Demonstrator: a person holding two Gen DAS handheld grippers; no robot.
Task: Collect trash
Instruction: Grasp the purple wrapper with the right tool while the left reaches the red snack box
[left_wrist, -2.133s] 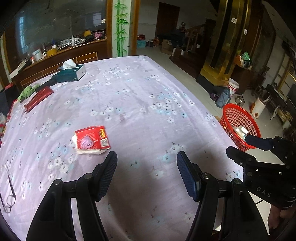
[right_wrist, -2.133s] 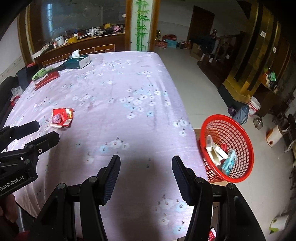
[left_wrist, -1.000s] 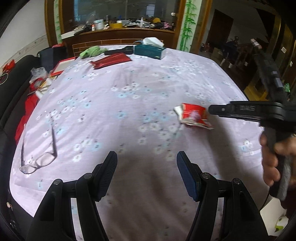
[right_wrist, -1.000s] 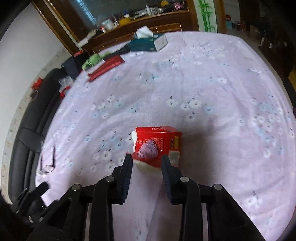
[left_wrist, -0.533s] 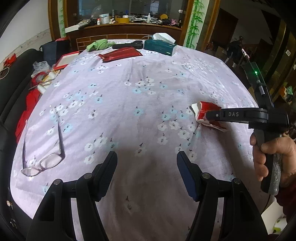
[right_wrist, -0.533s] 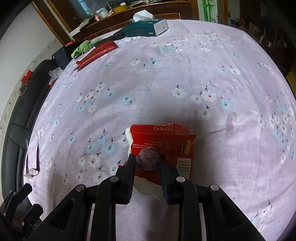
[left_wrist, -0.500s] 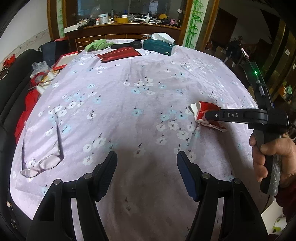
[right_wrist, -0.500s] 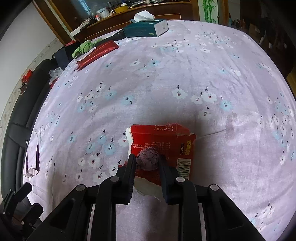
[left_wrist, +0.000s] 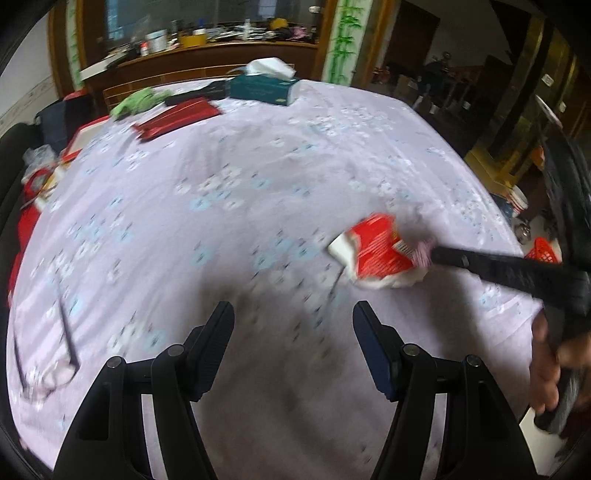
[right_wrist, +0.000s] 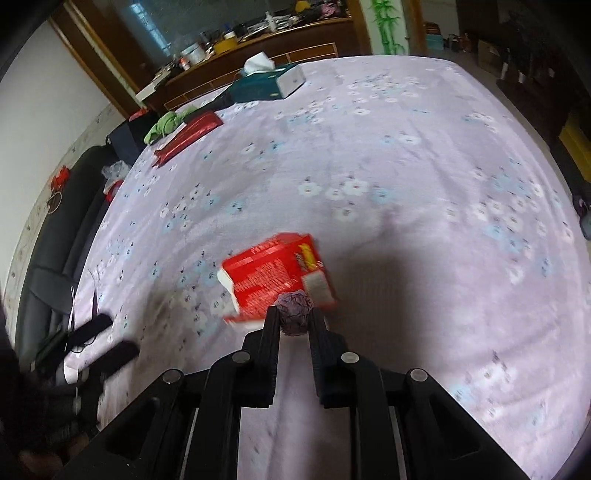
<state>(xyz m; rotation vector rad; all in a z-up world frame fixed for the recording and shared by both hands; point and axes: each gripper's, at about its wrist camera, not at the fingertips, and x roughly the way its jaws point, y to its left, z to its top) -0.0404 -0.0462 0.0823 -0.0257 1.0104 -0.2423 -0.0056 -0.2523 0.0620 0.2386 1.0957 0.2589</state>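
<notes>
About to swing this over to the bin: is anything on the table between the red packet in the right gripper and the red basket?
Nothing visible. The right gripper pinches the red packet by its purple wad; only bare tablecloth lies toward the red basket.

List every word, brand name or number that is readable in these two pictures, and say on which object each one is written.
None can be read.
Red carton: rows of white print and a barcode panel, blurred by motion.
Teal tissue box: a line of lettering on its side, too small.
Right gripper and left gripper: no legible marking.
</notes>
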